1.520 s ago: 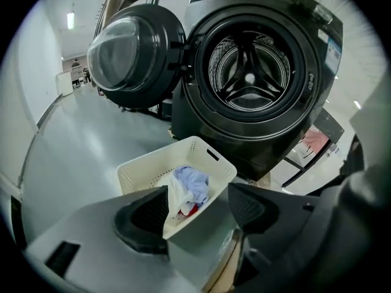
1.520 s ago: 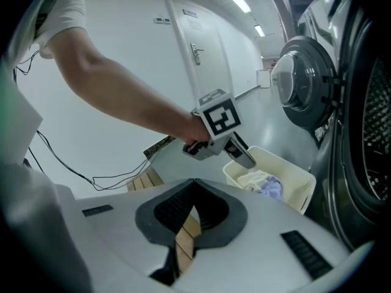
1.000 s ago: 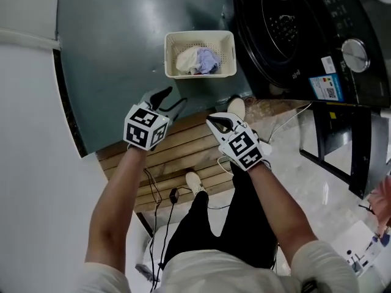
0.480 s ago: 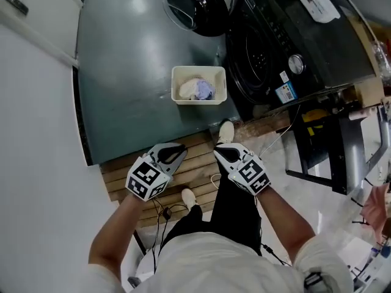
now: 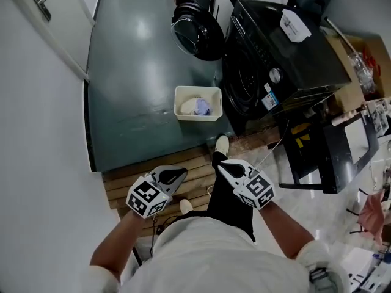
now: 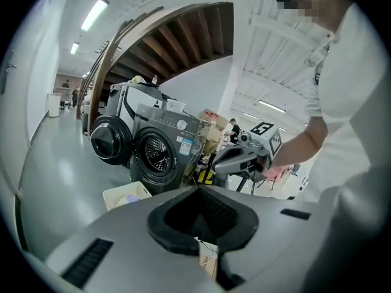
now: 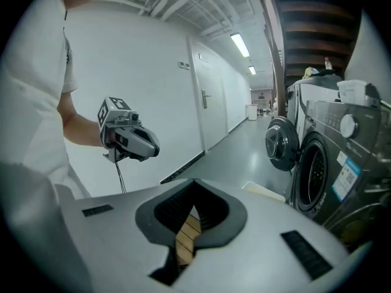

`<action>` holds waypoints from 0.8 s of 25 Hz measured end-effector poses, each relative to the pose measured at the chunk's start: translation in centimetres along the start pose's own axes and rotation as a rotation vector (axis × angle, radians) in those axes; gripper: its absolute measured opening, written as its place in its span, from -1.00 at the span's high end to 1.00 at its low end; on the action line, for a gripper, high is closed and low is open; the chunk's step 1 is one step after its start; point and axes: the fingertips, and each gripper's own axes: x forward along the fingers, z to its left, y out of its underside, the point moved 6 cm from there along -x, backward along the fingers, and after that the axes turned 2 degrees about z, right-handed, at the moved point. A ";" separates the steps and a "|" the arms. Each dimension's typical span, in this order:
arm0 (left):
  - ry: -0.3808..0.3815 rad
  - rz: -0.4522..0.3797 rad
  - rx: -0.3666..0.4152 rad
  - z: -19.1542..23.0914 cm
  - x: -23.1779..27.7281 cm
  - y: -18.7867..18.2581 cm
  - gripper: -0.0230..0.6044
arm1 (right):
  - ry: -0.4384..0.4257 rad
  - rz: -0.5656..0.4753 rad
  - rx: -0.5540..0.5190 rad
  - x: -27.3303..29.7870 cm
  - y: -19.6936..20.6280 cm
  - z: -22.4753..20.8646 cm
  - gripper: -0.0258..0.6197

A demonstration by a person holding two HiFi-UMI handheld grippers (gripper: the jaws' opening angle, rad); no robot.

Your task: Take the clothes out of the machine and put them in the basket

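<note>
Two empty tongs: left tongs (image 5: 178, 174) have just been closing, now shut on nothing. Clothes (image 5: 197, 107) sit in the far basket (image 5: 179, 105), soft and light; I'd pinch a bunched fold. Right tongs (image 5: 221, 163) shut too, machine (image 5: 256, 66) beyond.

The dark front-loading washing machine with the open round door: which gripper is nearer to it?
Right. In the head view the right gripper is below-left of the washing machine; the left gripper is farther left.
</note>
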 end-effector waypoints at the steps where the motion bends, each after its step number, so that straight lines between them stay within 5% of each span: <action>1: -0.005 -0.006 0.005 -0.6 -0.7 -0.1 0.93 | 0.001 -0.007 0.005 -0.6 -0.2 0.6 0.91; 20: -0.085 -0.136 0.001 -5.7 -7.4 -1.0 0.93 | 0.002 -0.109 -0.018 -6.2 -2.6 8.5 0.91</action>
